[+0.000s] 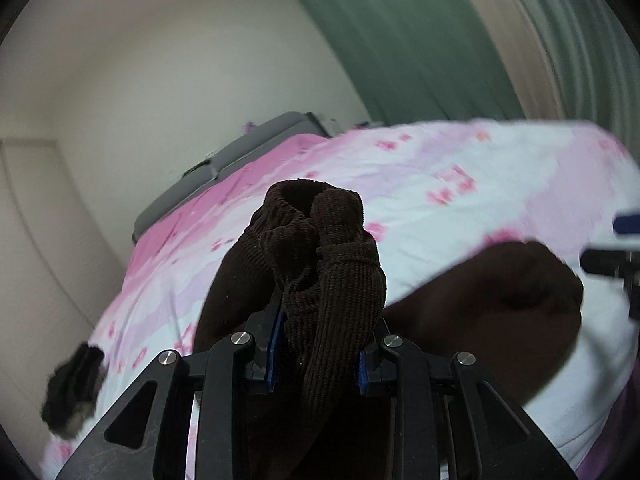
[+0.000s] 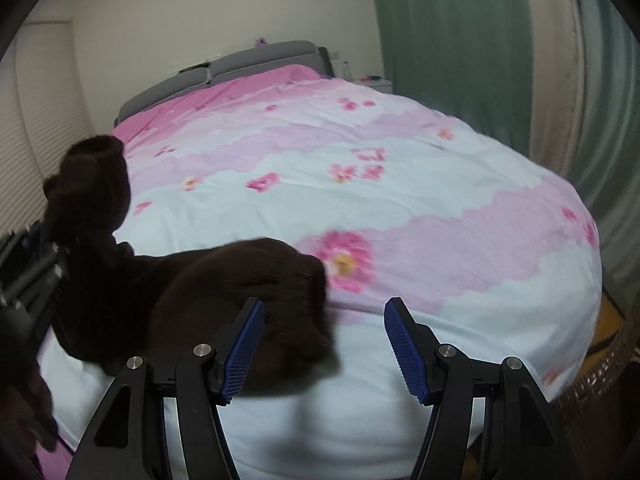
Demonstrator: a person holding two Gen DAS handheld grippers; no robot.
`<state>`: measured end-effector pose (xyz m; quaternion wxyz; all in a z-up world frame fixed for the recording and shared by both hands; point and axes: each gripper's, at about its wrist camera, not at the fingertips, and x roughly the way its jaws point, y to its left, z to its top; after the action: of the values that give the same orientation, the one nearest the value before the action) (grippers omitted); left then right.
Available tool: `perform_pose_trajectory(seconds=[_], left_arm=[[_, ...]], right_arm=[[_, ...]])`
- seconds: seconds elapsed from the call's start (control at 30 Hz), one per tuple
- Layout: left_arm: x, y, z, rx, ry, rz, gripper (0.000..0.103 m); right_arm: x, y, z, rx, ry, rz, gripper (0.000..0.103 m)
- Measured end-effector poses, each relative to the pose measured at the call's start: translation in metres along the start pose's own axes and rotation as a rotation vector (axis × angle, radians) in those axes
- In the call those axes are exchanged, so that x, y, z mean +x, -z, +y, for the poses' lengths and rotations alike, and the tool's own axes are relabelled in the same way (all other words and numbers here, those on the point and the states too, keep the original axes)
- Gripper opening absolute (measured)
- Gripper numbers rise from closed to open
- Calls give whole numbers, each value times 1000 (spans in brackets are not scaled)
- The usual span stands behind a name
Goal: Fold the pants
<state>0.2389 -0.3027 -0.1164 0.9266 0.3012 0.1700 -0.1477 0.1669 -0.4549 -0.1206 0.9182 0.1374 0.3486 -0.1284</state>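
Pants (image 1: 332,264): dark brown ribbed cloth, matt, corduroy-like. Duvet (image 2: 400,208): smooth pink/white floral cloth, lightly creased. Right gripper (image 2: 324,344): matt black plastic w/ shiny metal pins, ridged blue pads (image 2: 406,350). Curtain (image 2: 448,28): green cloth.

In the right wrist view the pants (image 2: 192,292) lie on the bed (image 2: 400,208) at lower left, the headboard (image 2: 224,68) behind (upper left), the curtain (image 2: 452,32) at upper right.
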Motion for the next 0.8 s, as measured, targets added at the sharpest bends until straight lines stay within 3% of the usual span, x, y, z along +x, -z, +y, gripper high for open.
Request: perform_pose_trajectory(seconds=[0.3,0.67,0.8], left_arm=[[4,8,-77,240,5,-6,28],[-27,-4,-103,284,98,-98,28],[-22,5,-116,326,140,-50,28]], right_arm=[[11,19,-37,60,4,20,64],[15,33,-67,121,10,26,64],[12,34,-75,132,17,20,64]])
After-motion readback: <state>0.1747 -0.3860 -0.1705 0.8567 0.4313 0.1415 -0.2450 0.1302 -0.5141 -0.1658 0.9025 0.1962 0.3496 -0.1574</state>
